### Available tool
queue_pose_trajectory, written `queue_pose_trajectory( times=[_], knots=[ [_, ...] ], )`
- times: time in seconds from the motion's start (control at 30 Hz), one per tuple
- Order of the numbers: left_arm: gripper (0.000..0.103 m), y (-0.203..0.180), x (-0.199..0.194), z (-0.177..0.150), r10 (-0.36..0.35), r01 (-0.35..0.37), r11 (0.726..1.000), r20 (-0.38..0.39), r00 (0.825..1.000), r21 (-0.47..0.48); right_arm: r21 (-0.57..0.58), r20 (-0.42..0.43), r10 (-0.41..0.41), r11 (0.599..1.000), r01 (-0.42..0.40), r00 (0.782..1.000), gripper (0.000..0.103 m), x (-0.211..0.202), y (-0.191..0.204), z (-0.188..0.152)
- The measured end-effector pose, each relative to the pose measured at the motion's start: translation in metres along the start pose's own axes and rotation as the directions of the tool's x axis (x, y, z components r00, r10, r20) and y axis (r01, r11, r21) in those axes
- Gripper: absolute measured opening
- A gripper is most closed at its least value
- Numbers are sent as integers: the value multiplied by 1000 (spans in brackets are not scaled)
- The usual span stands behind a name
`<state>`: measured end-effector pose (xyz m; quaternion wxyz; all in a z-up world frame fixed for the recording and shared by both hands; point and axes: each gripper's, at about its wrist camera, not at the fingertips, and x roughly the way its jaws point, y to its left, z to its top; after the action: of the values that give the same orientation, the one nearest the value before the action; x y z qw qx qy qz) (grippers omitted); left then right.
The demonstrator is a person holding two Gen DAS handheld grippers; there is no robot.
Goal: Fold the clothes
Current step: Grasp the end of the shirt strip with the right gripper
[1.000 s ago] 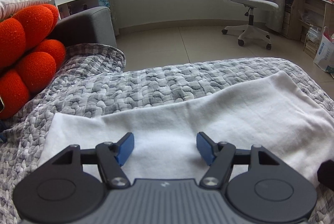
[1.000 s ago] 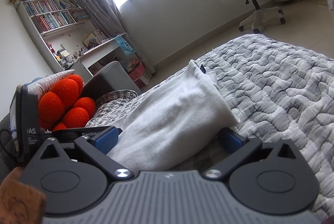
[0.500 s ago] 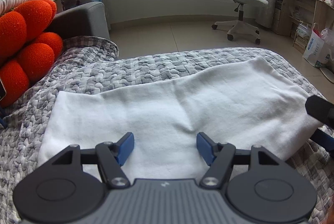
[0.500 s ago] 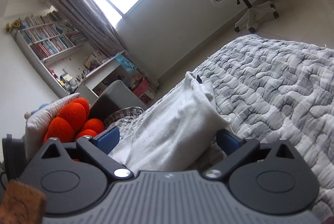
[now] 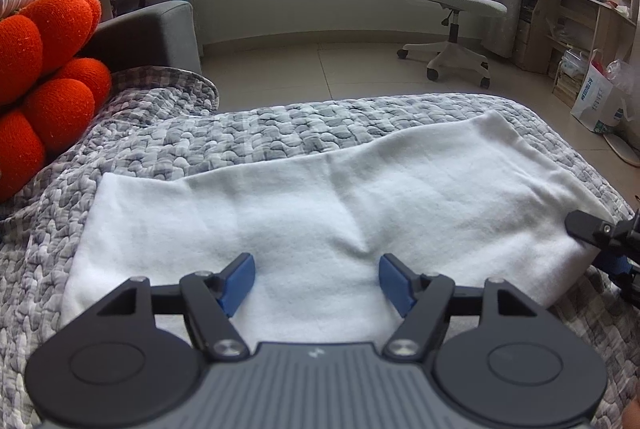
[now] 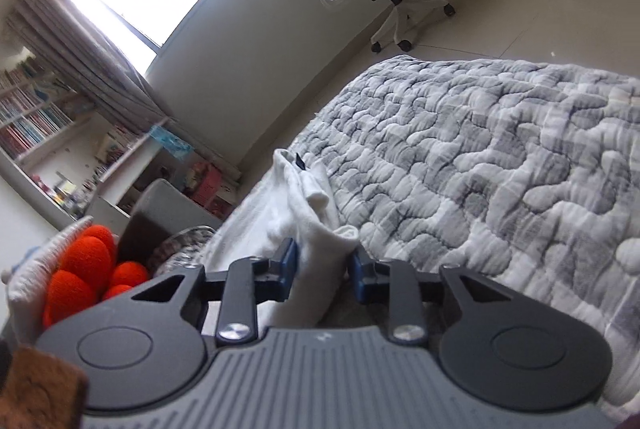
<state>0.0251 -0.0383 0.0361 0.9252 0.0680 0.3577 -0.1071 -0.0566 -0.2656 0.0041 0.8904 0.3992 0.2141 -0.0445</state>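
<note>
White garment (image 5: 320,213) is lying folded on the bed's grey quilt (image 5: 248,133). Right gripper (image 6: 322,263) is clenching its near right corner; left gripper (image 5: 316,277) is hovering with jaws released.

Two handheld grippers, low and level.
The left gripper (image 5: 316,283) has its blue pads spread wide apart; the right gripper (image 6: 322,269), off to its right, has its pads drawn in on white cloth (image 6: 308,229).

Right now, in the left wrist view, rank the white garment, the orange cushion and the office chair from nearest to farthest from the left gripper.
1. White garment: directly under and ahead of the left gripper.
2. Orange cushion: off to the left, on the quilt's edge.
3. Office chair: far right, across the floor.
</note>
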Motion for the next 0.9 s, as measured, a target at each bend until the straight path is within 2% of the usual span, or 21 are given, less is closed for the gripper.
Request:
queue_pose_trajectory(
  times=[0.03, 0.1, 0.13, 0.23, 0.27, 0.3, 0.33, 0.43, 0.47, 0.57, 0.77, 0.9],
  knots=[
    [70, -1, 0, 0, 1, -1, 1000, 1, 1000, 3, -7, -6, -12, 1000, 12, 1000, 33, 0, 3, 0],
    [70, -1, 0, 0, 2, -2, 1000, 3, 1000, 8, -19, -1, -10, 1000, 10, 1000, 50, 2, 6, -1],
    [70, -1, 0, -1, 2, -2, 1000, 4, 1000, 9, -24, 3, -5, 1000, 6, 1000, 54, 4, 7, -2],
    [70, 0, 0, -1, -1, 1, 1000, 7, 1000, 10, -40, 17, 9, 999, -8, 1000, 57, 8, 9, -5],
    [70, 0, 0, -1, -3, 3, 1000, 7, 1000, 8, -32, 19, 21, 999, -20, 1000, 50, 9, 9, -6],
    [70, 0, 0, -1, -4, 4, 1000, 8, 1000, 8, -13, 19, 38, 999, -38, 999, 29, 9, 6, -6],
    [70, 0, 0, -1, -5, 5, 1000, 8, 1000, 8, 6, 19, 56, 998, -56, 998, 27, 9, 4, -6],
    [70, 0, 0, -1, -6, 6, 1000, 10, 1000, 10, 17, 46, 99, 995, -100, 994, 27, 4, 4, -2],
    [70, 0, 0, -2, -7, 7, 1000, 11, 1000, 11, 21, 48, 104, 994, -105, 993, 29, 3, 4, -2],
    [70, 0, 1, -1, -9, 9, 1000, 11, 1000, 10, 47, 29, 98, 994, -99, 995, 34, 5, 3, -2],
    [70, 0, 0, -1, -9, 9, 1000, 10, 1000, 10, 91, -7, 88, 992, -87, 996, 34, 10, 1, -2],
    [71, 1, 1, -1, -11, 11, 1000, 9, 1000, 14, 87, 24, 94, 992, -96, 995, 34, 4, 3, -2]
  ],
)
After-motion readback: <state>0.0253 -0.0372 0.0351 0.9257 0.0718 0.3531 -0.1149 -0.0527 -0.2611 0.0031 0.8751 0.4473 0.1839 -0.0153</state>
